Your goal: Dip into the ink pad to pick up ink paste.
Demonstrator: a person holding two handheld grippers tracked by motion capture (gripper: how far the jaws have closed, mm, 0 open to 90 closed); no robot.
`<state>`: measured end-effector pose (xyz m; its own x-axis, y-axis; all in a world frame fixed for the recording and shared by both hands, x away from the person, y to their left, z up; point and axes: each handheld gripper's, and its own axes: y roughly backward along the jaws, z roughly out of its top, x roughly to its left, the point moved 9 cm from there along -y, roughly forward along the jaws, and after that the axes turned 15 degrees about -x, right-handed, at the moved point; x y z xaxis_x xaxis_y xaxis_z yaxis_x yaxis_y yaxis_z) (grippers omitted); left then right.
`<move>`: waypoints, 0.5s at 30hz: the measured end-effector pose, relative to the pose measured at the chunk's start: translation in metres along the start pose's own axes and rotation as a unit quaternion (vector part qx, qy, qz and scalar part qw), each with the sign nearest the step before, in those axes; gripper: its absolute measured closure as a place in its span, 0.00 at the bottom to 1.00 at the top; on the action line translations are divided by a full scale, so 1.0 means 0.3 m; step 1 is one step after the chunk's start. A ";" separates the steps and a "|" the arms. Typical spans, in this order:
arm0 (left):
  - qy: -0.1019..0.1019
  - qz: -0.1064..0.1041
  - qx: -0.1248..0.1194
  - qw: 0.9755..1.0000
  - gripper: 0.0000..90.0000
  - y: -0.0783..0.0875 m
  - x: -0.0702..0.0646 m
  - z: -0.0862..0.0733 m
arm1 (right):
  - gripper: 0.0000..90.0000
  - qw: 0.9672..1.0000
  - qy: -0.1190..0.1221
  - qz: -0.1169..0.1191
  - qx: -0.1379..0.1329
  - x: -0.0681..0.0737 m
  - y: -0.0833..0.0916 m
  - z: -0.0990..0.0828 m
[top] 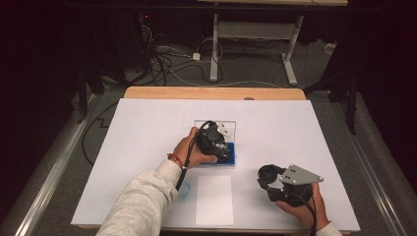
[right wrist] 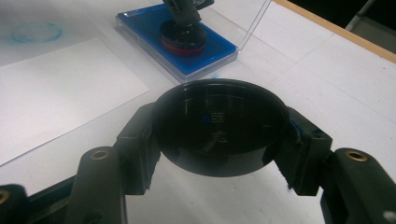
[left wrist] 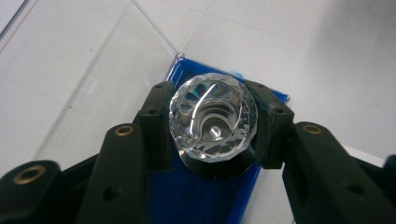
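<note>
A round stamp with a faceted clear crystal knob (left wrist: 212, 133) stands on the blue ink pad (left wrist: 201, 198) of an opened clear case. My left gripper (left wrist: 212, 105) is shut on the knob from both sides; in the high view this gripper (top: 216, 142) sits over the pad (top: 230, 158). The stamp's black and red base (right wrist: 182, 41) rests on the pad's blue surface (right wrist: 140, 21). My right gripper (right wrist: 222, 122) is shut on a round black cap (right wrist: 219, 156), held just above the table at the front right (top: 269, 177).
A white sheet of paper (top: 214, 199) lies at the table's front, with a faint blue ring mark (top: 184, 191) left of it. The case's clear lid (top: 216, 125) stands open behind the pad. The table's wooden far edge (top: 211, 92) borders a floor with cables.
</note>
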<state>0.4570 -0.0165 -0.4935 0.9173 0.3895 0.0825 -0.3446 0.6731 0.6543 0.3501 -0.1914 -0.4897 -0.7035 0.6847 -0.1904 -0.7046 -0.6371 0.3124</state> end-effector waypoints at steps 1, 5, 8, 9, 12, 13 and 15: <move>-0.002 0.000 -0.003 1.000 0.61 0.001 0.001 -0.002 | 0.43 1.000 0.001 0.001 0.000 0.002 0.000 0.001; -0.006 0.008 -0.012 1.000 0.61 -0.001 -0.006 -0.003 | 0.43 1.000 0.001 0.000 -0.001 0.000 0.001 0.001; -0.009 0.009 -0.009 1.000 0.61 -0.002 -0.003 -0.003 | 0.43 1.000 0.000 0.001 0.000 -0.001 0.000 -0.002; -0.011 0.009 -0.010 1.000 0.61 -0.004 -0.003 -0.003 | 0.43 1.000 0.001 0.002 0.000 0.000 0.000 -0.001; -0.010 0.014 -0.011 1.000 0.61 -0.005 -0.003 -0.002 | 0.43 1.000 0.002 0.002 0.000 0.002 -0.001 0.000; -0.012 0.017 -0.013 1.000 0.61 -0.006 -0.003 -0.003 | 0.43 1.000 0.001 0.002 0.001 0.002 0.000 -0.001; -0.009 0.021 -0.017 1.000 0.61 -0.008 -0.004 -0.002 | 0.43 1.000 0.000 0.001 0.001 0.002 0.000 -0.001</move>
<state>0.4564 -0.0182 -0.4957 0.9055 0.4061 0.1230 -0.3886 0.6774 0.6246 0.3497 -0.1910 -0.4902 -0.7055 0.6827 -0.1904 -0.7026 -0.6384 0.3143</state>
